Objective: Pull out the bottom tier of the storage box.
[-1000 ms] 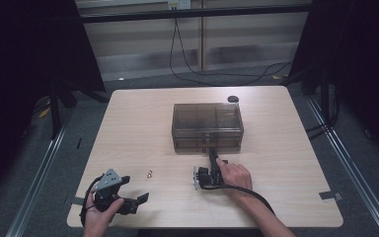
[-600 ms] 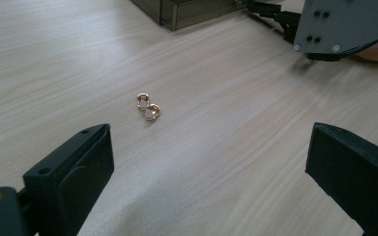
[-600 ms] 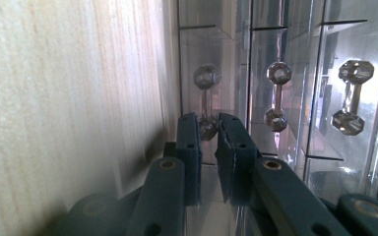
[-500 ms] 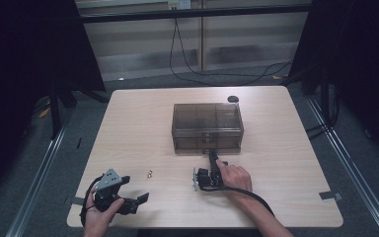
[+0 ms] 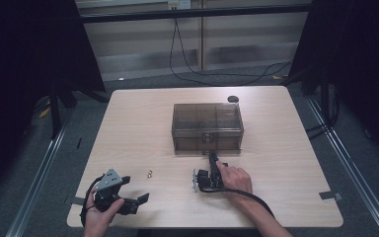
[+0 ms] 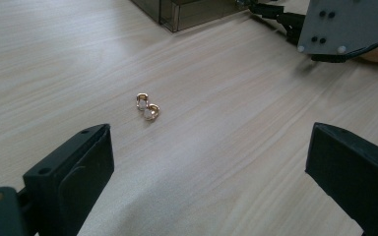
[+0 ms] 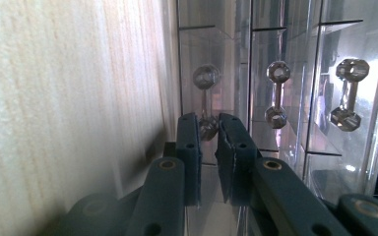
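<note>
Smoky clear plastic makes up the box (image 5: 207, 127) that stands on the pale wooden bench (image 5: 128, 128), a little beyond its middle. In the high view the right gripper (image 5: 211, 159) lies on its side just before the box's front wall, the person's right hand (image 5: 233, 178) behind it, jaws pointing at the box. That view cannot tell what the jaws meet. The right gripper view does: three faceted clear handles stand along the box front, and the jaws are nearly shut around the lower knob of the leftmost handle (image 7: 206, 101), pads touching or all but touching it. Whether they press it firmly is hard to judge through the glare and reflections in the plastic. The two other handles (image 7: 277, 93) stand free to the side.

The left gripper (image 5: 134, 201) sits near the bench's front left corner in the person's left hand (image 5: 101, 212). Its jaws stand wide open and hold nothing. In the left gripper view a small gold-coloured metal piece (image 6: 147, 106), shaped like two joined loops, lies on the bare wood ahead of the jaws, nearer the left one and apart from both. From above it is a mere speck (image 5: 150, 174) between the two grippers. The left gripper view cuts the box to one corner at its top edge, with the right gripper's grey plate beside it.
</note>
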Demonstrator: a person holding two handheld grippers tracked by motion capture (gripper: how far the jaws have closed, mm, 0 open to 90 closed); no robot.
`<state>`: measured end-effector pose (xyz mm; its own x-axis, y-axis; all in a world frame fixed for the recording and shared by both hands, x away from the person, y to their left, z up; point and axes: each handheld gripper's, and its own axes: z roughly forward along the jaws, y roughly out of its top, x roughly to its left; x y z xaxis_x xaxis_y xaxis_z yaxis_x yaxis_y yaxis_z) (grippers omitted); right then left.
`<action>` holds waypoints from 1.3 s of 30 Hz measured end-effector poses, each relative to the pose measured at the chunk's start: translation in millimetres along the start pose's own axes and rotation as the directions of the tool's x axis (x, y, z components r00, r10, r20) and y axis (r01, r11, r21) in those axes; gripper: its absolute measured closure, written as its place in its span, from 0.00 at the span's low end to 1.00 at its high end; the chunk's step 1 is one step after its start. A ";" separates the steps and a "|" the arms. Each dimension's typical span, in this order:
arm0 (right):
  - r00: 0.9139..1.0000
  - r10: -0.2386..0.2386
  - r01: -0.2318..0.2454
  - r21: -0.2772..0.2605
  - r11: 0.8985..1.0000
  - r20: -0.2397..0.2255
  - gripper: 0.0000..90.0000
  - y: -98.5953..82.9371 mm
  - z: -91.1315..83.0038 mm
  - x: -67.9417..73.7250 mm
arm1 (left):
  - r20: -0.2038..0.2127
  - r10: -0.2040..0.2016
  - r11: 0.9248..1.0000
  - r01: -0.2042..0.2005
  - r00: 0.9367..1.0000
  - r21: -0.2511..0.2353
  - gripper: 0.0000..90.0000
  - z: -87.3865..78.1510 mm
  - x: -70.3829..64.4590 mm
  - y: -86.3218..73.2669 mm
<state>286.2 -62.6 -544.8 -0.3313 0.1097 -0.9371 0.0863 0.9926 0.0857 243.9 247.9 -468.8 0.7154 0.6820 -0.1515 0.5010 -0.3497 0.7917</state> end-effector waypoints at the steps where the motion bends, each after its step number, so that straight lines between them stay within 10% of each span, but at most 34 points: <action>1: 1.000 0.000 0.000 0.000 1.000 0.000 0.89 0.0 0.0 0.0 | 0.000 0.000 1.000 0.000 1.000 -0.001 0.05 0.0 0.1 0.0; 39: 0.999 0.046 -0.046 -0.010 0.999 -0.019 0.88 -2.3 -7.9 0.9 | -0.002 0.003 1.000 -0.003 1.000 0.002 0.05 -0.2 0.7 -0.3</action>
<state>278.3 -64.4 -543.2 -0.3451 0.1561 -0.9255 0.0918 0.9870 0.1322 244.2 248.6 -469.1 0.7162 0.6820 -0.1481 0.5000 -0.3533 0.7907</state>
